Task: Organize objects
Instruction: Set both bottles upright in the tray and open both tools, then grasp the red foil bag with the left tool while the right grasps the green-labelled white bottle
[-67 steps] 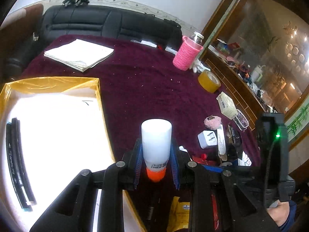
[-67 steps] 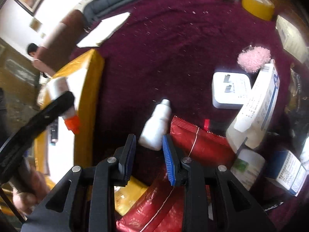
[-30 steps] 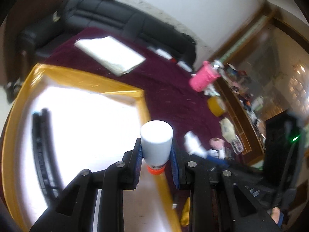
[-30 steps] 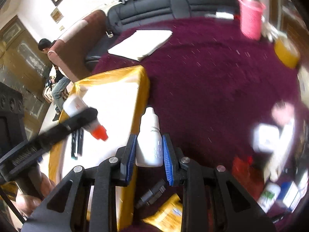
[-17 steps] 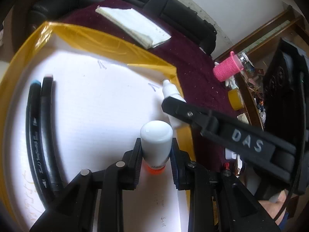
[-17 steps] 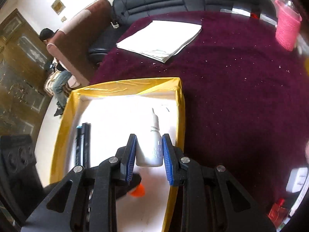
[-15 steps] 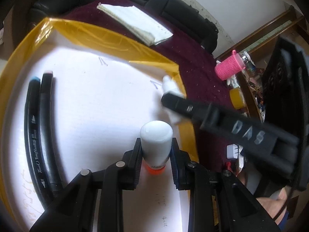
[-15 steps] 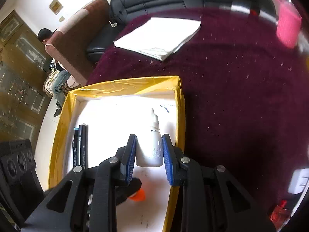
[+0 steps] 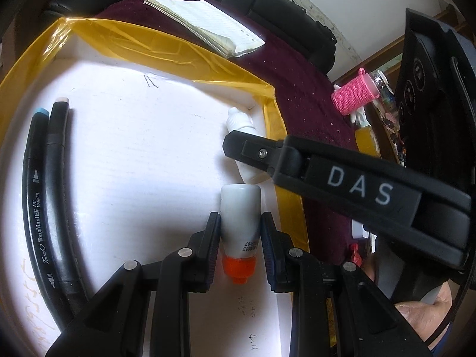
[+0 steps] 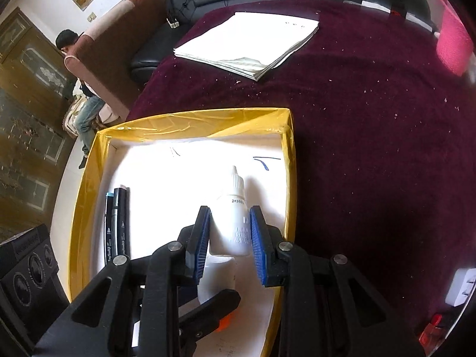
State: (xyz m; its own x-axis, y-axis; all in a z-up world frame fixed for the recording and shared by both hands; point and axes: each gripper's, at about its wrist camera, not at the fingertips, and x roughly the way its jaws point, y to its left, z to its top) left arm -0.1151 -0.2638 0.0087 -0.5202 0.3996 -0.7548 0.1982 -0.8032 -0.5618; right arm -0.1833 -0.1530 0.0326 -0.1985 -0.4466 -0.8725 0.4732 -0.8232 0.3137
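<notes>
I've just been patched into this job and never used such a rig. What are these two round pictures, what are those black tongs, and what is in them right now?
Each picture comes from a fisheye camera on a hand-held two-finger gripper; a person holds one in each hand.

Left wrist view: the left gripper is shut on a white bottle with an orange cap. The black bar marked DAS crossing it is the other gripper.

Right wrist view: the right gripper is shut on a white dropper bottle.

Both are over a yellow-edged box that stands on a maroon cloth. Two black markers lie in the box. A paper stack lies farther off.
</notes>
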